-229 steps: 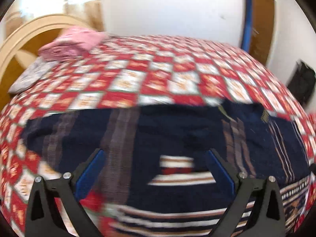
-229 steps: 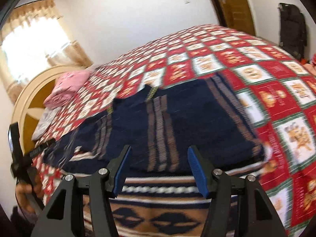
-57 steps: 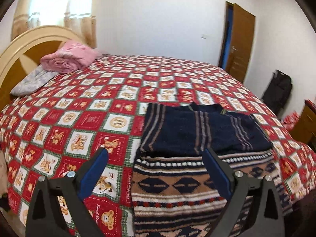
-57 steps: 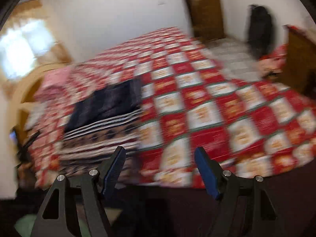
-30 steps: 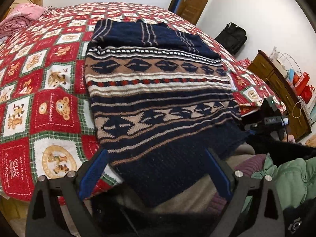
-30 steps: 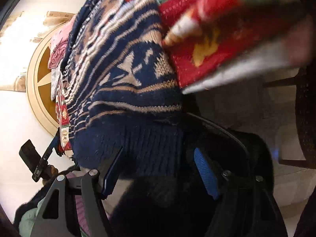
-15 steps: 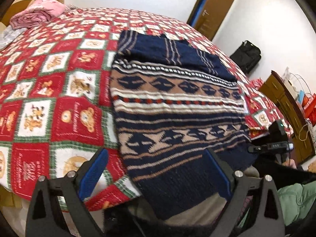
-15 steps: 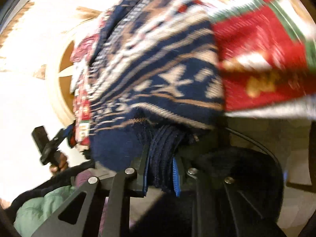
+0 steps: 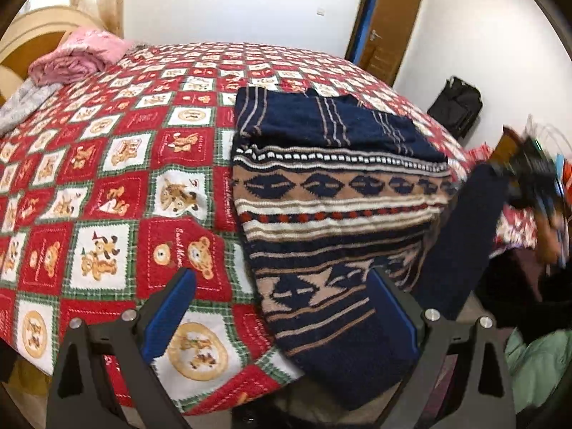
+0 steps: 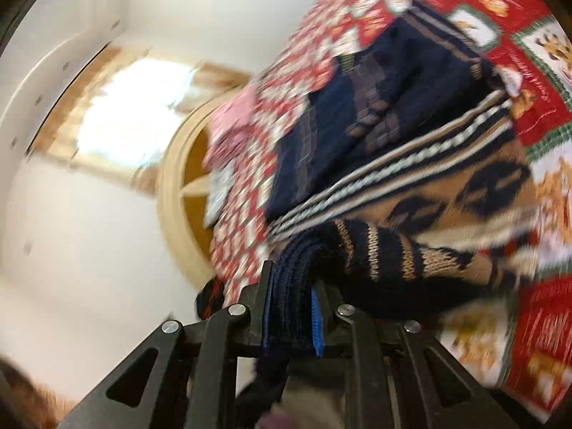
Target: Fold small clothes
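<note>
I see a thick knitted sweater (image 9: 332, 193), navy with tan, white and red bands, lying on the bed's red quilt (image 9: 107, 178) of bear squares. My right gripper (image 10: 291, 316) is clamped on the ribbed navy hem, and since half a second ago it has lifted that corner up beside the bed. My left gripper (image 9: 282, 314) hangs with its blue pads wide apart over the hem's other corner, holding nothing. One quilt square carries script, perhaps "Sweet", too blurred to read. A pink bundle (image 9: 75, 59) sits near the headboard.
</note>
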A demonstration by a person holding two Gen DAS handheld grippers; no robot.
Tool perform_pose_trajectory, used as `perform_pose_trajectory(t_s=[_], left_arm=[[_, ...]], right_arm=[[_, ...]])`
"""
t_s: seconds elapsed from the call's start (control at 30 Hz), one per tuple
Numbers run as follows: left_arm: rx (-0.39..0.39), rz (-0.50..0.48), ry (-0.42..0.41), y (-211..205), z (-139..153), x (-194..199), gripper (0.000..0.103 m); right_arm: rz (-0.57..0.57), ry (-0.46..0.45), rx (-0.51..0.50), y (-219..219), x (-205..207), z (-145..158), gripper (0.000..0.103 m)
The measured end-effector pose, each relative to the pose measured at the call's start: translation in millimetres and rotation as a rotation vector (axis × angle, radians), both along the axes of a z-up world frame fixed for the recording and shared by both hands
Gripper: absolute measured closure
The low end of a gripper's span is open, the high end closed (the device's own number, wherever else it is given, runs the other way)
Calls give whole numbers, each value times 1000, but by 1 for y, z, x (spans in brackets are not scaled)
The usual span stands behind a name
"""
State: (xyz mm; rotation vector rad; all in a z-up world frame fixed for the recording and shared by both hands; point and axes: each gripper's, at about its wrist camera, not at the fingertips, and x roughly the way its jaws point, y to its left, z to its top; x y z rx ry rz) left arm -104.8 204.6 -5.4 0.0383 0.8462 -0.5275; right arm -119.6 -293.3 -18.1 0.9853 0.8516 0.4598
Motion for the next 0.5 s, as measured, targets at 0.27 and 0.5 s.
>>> perform_pose_trajectory(t_s=[0.27, 0.5], left_arm=[[244, -219, -77, -2, -30, -33, 5], [471, -528, -419, -38, -50, -97, 9]], right_arm=[[-141, 135, 15, -5, 31, -60, 85], [-139, 166, -21, 3, 35, -54, 85]])
